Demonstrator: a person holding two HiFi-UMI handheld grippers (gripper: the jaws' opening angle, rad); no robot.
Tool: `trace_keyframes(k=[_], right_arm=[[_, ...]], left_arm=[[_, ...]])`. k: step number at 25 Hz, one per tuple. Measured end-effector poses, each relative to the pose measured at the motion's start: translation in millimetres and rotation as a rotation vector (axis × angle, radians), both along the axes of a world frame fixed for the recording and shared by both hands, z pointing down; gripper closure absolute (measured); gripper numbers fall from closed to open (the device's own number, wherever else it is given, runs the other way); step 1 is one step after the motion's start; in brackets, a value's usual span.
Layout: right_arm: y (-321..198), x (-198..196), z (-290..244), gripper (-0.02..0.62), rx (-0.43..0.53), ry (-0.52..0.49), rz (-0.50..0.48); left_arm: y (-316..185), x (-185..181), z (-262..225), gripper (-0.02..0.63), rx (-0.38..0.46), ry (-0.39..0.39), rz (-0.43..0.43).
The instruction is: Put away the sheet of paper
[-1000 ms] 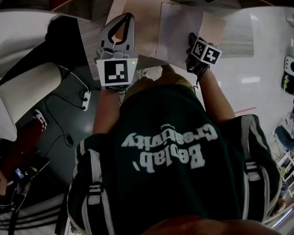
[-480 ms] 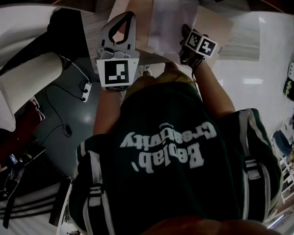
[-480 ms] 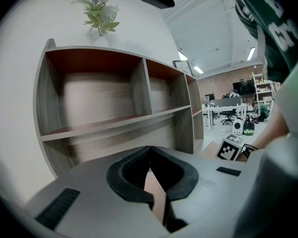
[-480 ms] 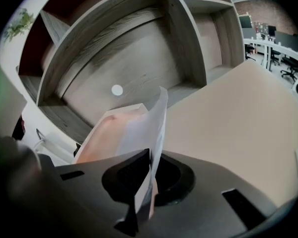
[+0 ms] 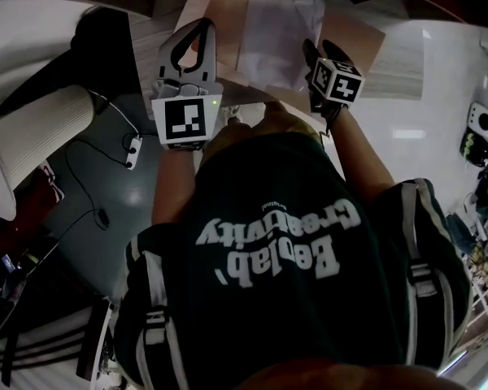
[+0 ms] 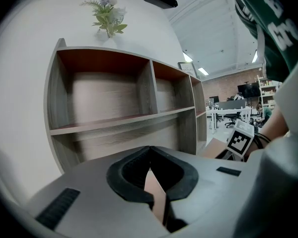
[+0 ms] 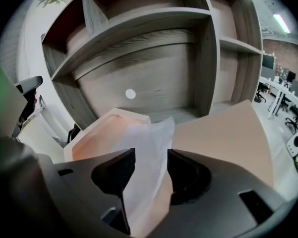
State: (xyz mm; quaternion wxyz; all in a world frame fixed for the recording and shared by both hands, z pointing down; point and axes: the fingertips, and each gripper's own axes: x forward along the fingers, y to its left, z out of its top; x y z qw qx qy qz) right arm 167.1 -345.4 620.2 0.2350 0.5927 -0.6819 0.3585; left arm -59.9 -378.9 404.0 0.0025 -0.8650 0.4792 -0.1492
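A white sheet of paper (image 5: 272, 31) lies on an open tan folder (image 5: 364, 35) held up in front of a wooden shelf unit. My left gripper (image 5: 198, 24) is shut on the folder's left leaf (image 6: 157, 198), with its tips (image 6: 149, 148) meeting above the thin tan edge. At the sheet's right edge my right gripper (image 5: 311, 54) has just been opening. In the right gripper view the sheet (image 7: 154, 130) runs loose through the gap between its parted jaws (image 7: 150, 153), and the pads do not press on it. The folder (image 7: 223, 138) spreads behind.
The shelf unit (image 6: 119, 120) with bare compartments (image 7: 154, 73) stands right ahead, with a small plant (image 6: 108, 16) on top. A white rounded seat (image 5: 32, 136) and cables (image 5: 130, 149) on the floor are at the left. Office desks (image 6: 228, 108) stand far to the right.
The right gripper's jaws have parted from the sheet and the gripper has rolled and lifted a little. The sheet sits further left and up on the folder. The left gripper holds still.
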Motion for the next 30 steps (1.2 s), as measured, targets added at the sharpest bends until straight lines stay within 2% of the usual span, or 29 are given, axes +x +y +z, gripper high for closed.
trace_keyframes(k=[3, 5, 6, 7, 8, 11, 16, 21, 24, 30], right_arm=[[-5, 10, -15, 0.391, 0.04, 0.054, -0.043], [-6, 2, -15, 0.393, 0.023, 0.069, -0.146], [-5, -4, -11, 0.43, 0.0, 0.087, -0.209], [-4, -10, -5, 0.541, -0.025, 0.109, -0.267], [-2, -16, 2, 0.551, -0.049, 0.129, -0.318], [3, -34, 22, 0.555, -0.134, 0.146, -0.415], [5, -54, 55, 0.555, -0.211, 0.137, -0.484], [11, -62, 81, 0.555, -0.267, 0.144, -0.487], [7, -75, 88, 0.555, -0.275, 0.187, -0.549], [6, -123, 95, 0.555, -0.301, 0.183, -0.663]], left_arm=[[-1, -1, 4, 0.588, 0.006, 0.012, 0.002], [-1, -1, 6, 0.588, 0.008, 0.014, 0.003], [-2, -1, 6, 0.588, 0.005, 0.015, 0.003], [-3, 0, 6, 0.588, 0.002, 0.017, 0.003], [-3, 0, 6, 0.588, 0.001, 0.019, 0.004], [-1, -2, 9, 0.588, 0.006, 0.021, 0.01], [3, -6, 17, 0.588, -0.006, 0.01, -0.002], [6, -19, 22, 0.588, -0.026, 0.019, -0.044], [5, -29, 27, 0.588, -0.041, 0.023, -0.075], [4, -44, 33, 0.588, -0.058, 0.015, -0.11]])
